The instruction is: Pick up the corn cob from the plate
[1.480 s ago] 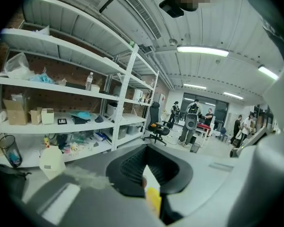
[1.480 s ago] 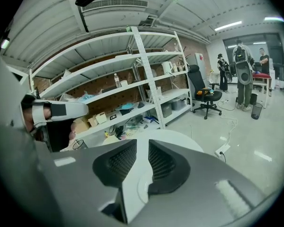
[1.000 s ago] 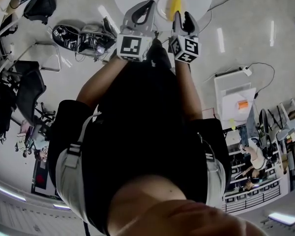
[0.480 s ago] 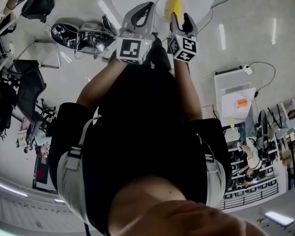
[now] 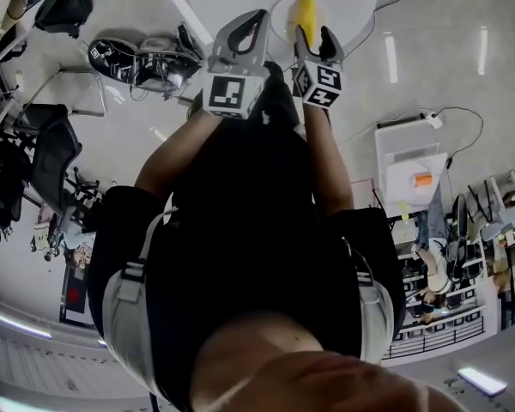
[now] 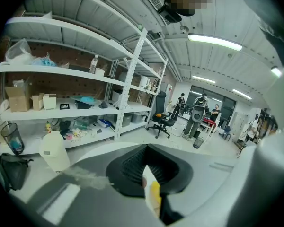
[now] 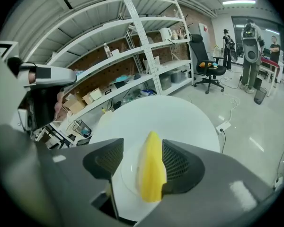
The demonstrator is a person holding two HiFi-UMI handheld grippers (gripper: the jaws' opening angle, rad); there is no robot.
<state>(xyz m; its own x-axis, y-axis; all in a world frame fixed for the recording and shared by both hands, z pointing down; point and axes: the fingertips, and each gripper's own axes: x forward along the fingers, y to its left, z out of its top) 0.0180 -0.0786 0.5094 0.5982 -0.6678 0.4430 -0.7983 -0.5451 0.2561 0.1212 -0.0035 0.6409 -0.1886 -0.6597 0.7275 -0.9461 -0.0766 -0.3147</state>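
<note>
A yellow corn cob (image 7: 151, 171) lies on a white plate (image 7: 126, 174) on a round white table (image 7: 161, 115). My right gripper (image 7: 142, 145) is down over the cob's near end, one jaw on each side. Its jaws are opening; the cob rests on the plate with a gap to the left jaw and lies close to the right one. In the head view the corn cob (image 5: 305, 9) and plate (image 5: 283, 11) are at the top, with the right gripper (image 5: 313, 33) just below. My left gripper (image 5: 259, 15) hovers beside it at the table's near edge, its tips together and nothing in it.
White shelving (image 7: 132, 56) with boxes stands behind the table. Bags and shoes (image 5: 142, 58) lie on the floor to its left. A white cabinet (image 5: 408, 170) with cables is at the right. Office chairs (image 6: 162, 119) and people stand farther off.
Both grippers have sunk toward the table. The right gripper has come down over the cob's near end, and its jaws stand wider apart than before.
</note>
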